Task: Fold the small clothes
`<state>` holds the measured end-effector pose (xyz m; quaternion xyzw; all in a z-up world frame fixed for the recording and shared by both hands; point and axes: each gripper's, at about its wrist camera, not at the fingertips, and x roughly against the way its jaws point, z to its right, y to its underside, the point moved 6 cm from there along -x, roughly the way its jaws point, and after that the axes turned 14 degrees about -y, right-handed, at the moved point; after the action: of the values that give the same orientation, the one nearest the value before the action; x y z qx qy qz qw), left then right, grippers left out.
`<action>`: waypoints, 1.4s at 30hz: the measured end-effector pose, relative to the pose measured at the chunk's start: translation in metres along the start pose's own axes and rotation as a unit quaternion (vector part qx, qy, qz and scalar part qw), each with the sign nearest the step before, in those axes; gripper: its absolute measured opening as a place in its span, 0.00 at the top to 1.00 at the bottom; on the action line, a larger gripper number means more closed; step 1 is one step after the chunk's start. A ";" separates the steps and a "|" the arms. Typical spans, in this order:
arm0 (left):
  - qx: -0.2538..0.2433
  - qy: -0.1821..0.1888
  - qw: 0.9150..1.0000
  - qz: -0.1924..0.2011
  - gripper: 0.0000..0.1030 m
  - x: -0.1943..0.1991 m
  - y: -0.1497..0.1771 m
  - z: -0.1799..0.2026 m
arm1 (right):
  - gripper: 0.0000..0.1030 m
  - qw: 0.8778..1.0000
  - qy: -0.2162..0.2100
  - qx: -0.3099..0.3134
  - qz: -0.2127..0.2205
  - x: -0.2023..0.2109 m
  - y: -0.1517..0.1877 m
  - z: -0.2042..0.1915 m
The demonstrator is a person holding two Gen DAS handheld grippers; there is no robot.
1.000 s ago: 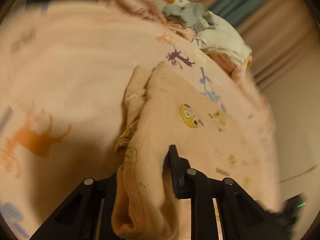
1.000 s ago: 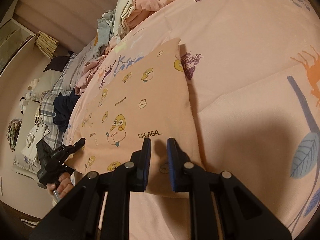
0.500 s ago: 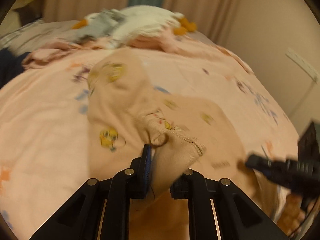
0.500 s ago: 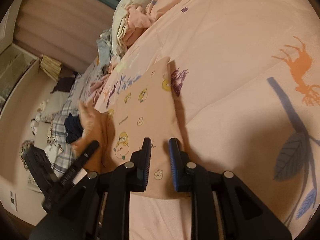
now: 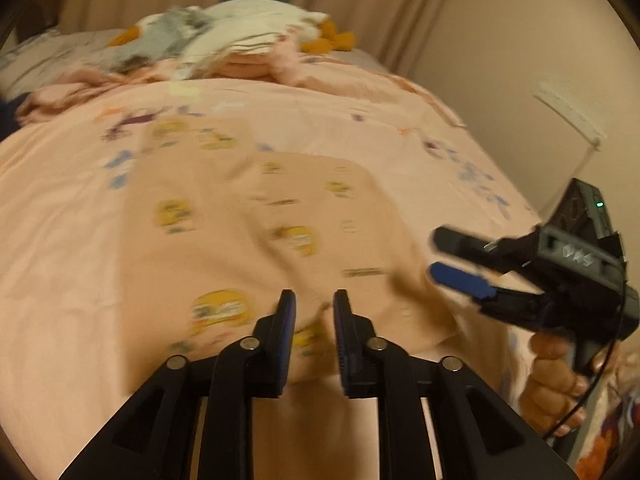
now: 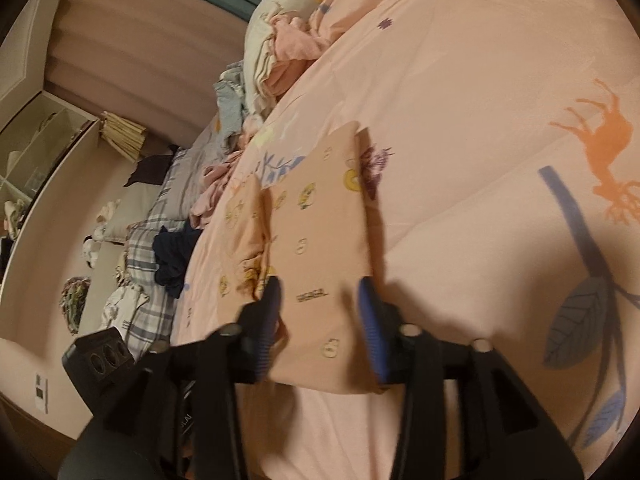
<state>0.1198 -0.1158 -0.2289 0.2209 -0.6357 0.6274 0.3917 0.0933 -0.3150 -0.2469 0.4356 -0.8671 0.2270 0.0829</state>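
Note:
A small peach garment (image 5: 256,232) printed with yellow cartoon faces lies on the pink bedspread (image 5: 60,200), one part folded over the rest. It also shows in the right wrist view (image 6: 316,240). My left gripper (image 5: 314,312) is open and empty just above the garment's near edge. My right gripper (image 6: 320,300) is open, its fingers astride the garment's near edge without holding it. It appears at the right of the left wrist view (image 5: 444,256), held in a hand.
A heap of unfolded clothes (image 5: 240,44) lies at the far end of the bed. More clothes and a plaid cloth (image 6: 152,248) lie along the bed's left side. Curtains (image 5: 360,8) and a wall stand behind.
My left gripper let go of the garment's cuff after carrying it across, and now hangs open. My right gripper opened wide. The garment now lies folded and flatter.

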 end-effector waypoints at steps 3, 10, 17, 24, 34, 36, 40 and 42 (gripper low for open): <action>-0.012 -0.074 0.997 0.009 0.61 0.007 0.001 -0.021 | 0.49 0.999 -0.039 0.008 -0.020 -0.011 -0.005 -0.011; 0.029 -0.068 0.997 -0.015 0.54 0.003 0.017 -0.059 | 0.35 0.992 -0.076 0.027 -0.092 -0.061 -0.009 -0.038; 0.003 -0.054 0.997 -0.046 0.54 -0.004 0.032 -0.056 | 0.35 0.984 -0.024 0.056 -0.169 -0.133 -0.014 -0.043; 0.066 -0.003 0.996 -0.052 0.54 -0.016 0.031 -0.064 | 0.35 0.980 -0.072 0.008 -0.186 -0.167 -0.017 -0.041; 0.066 0.023 0.996 -0.057 0.54 -0.011 0.032 -0.052 | 0.75 0.983 -0.080 -0.028 -0.165 -0.169 -0.016 -0.031; 0.076 0.037 0.994 -0.068 0.54 -0.009 0.034 -0.052 | 0.83 0.982 -0.093 -0.034 -0.158 -0.167 -0.017 -0.032; 0.120 0.053 0.988 -0.083 0.54 -0.010 0.033 -0.057 | 0.84 0.986 -0.090 -0.025 -0.138 -0.160 -0.020 -0.038; 0.133 0.051 0.986 -0.086 0.53 -0.011 0.032 -0.056 | 0.84 0.986 -0.098 -0.030 -0.133 -0.158 -0.020 -0.040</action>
<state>0.1141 -0.0597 -0.2624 0.2927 -0.5041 0.6809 0.4434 0.2028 -0.1935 -0.2594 0.5648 -0.8117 0.1436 0.0401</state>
